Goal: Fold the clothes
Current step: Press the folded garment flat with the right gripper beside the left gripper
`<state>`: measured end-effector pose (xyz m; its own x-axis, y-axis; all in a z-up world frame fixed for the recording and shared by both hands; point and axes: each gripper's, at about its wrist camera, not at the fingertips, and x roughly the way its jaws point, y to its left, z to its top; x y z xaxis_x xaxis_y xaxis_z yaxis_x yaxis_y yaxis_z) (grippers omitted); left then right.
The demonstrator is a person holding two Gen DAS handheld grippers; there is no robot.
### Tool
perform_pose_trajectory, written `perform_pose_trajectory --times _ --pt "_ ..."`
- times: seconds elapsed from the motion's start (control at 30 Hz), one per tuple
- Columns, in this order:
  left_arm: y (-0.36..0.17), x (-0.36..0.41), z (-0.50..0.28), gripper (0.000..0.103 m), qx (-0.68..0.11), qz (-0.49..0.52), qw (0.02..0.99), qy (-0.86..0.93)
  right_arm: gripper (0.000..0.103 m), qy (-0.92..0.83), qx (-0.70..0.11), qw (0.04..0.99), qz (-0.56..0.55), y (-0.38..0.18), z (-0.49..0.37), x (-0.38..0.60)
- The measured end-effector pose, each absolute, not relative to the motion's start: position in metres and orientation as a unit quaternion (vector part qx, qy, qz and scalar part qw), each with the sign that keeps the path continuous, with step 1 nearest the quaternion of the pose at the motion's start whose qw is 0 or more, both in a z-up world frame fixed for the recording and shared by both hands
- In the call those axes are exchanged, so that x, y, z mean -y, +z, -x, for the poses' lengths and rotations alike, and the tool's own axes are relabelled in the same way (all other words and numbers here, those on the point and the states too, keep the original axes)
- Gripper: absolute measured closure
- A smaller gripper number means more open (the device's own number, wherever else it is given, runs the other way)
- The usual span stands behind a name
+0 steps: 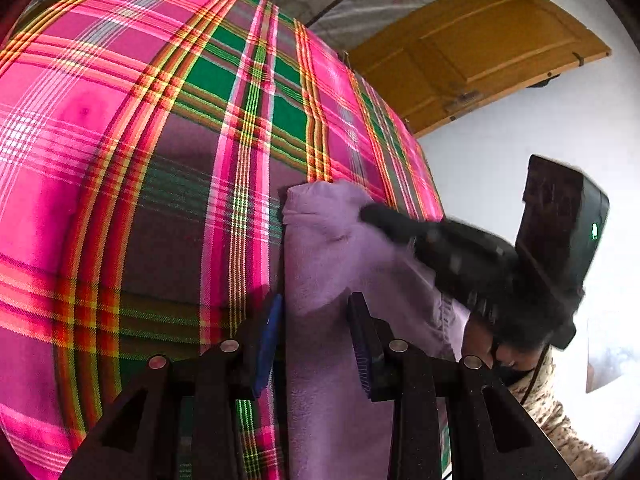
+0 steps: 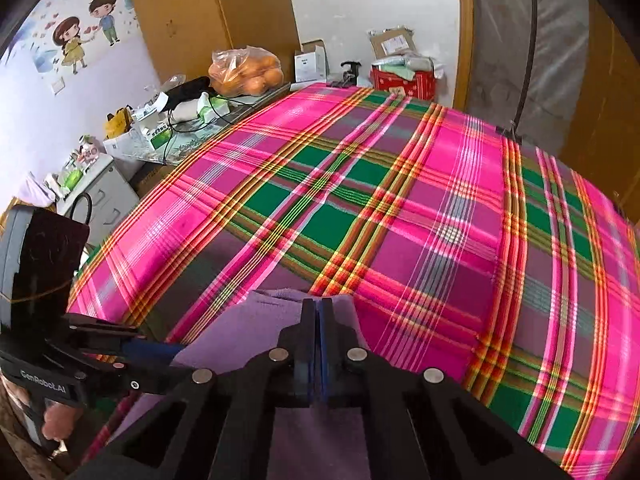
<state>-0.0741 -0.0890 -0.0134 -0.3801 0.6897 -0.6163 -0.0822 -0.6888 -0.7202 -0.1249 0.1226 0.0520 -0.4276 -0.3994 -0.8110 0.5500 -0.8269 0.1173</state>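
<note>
- Lilac fleece, one garment [image 1: 332, 248], lies on the pink-and-green plaid cloth [image 1: 140, 128] covering the table.
- Left gripper [image 1: 316, 336]: jaws half apart, straddling the garment's edge, angled down; whether the pads press it is unclear.
- Right gripper [image 2: 319, 312]: jaws closed together, tips on the fleece, pitched steeply down.
- Two grippers; one bag of oranges [image 2: 248, 70] beyond.

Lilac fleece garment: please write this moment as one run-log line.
lilac fleece garment on plaid sheet | left gripper astride it, open | right gripper shut on it
</note>
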Motion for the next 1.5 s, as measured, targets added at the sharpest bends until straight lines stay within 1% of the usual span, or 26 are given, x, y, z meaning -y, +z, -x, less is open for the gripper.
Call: perform_pose_trajectory --times 0.17,0.33,0.37,0.4,0.47,0.57,0.73,0.8,1.03,1.07,1.13,1.17,1.2,1.27,1.37,1.5 --pt "-0.016 0.092 0.076 0.069 0.314 0.497 0.254 0.768 0.101 -0.841 -0.103 0.269 -0.458 0.044 0.123 -0.116" --pt "-0.017 0.097 0.072 0.068 0.316 0.496 0.257 0.767 0.100 -0.839 -0.076 0.278 -0.462 0.050 0.123 -0.117" --pt "-0.017 0.097 0.071 0.068 0.316 0.495 0.256 0.767 0.098 -0.838 -0.072 0.282 -0.462 0.051 0.124 -0.116" --pt "-0.017 0.097 0.071 0.068 0.316 0.495 0.256 0.768 0.092 -0.836 -0.067 0.286 -0.463 0.053 0.124 -0.115" --pt "-0.017 0.098 0.070 0.068 0.316 0.495 0.256 0.768 0.085 -0.834 -0.064 0.293 -0.464 0.056 0.125 -0.112" --pt "-0.016 0.098 0.068 0.068 0.315 0.495 0.256 0.768 0.080 -0.826 -0.069 0.296 -0.475 0.051 0.128 -0.109" --pt "-0.021 0.097 0.074 0.068 0.313 0.494 0.258 0.769 0.078 -0.817 -0.104 0.304 -0.478 0.054 0.128 -0.089" --pt "-0.020 0.094 0.075 0.068 0.306 0.493 0.258 0.772 0.072 -0.814 -0.120 0.312 -0.474 0.057 0.126 -0.079" --pt "-0.020 0.096 0.071 0.068 0.296 0.493 0.261 0.775 0.071 -0.786 -0.222 0.291 -0.499 0.038 0.121 -0.042" --pt "-0.018 0.095 0.070 0.068 0.287 0.492 0.261 0.780 0.071 -0.785 -0.235 0.287 -0.497 0.037 0.120 -0.038" --pt "-0.016 0.093 0.068 0.068 0.269 0.489 0.260 0.788 0.083 -0.785 -0.251 0.282 -0.490 0.038 0.119 -0.033" --pt "-0.015 0.093 0.067 0.068 0.265 0.488 0.260 0.790 0.093 -0.787 -0.255 0.280 -0.487 0.040 0.120 -0.031" --pt "-0.015 0.093 0.067 0.068 0.266 0.488 0.261 0.789 0.098 -0.792 -0.251 0.276 -0.484 0.041 0.121 -0.030" --pt "-0.016 0.094 0.068 0.068 0.271 0.488 0.263 0.787 0.103 -0.803 -0.243 0.257 -0.480 0.041 0.127 -0.032" --pt "-0.016 0.096 0.068 0.068 0.269 0.487 0.265 0.788 0.103 -0.819 -0.221 0.220 -0.481 0.041 0.141 -0.042" --pt "-0.015 0.098 0.066 0.068 0.261 0.485 0.266 0.791 0.102 -0.837 -0.189 0.199 -0.474 0.045 0.147 -0.062"
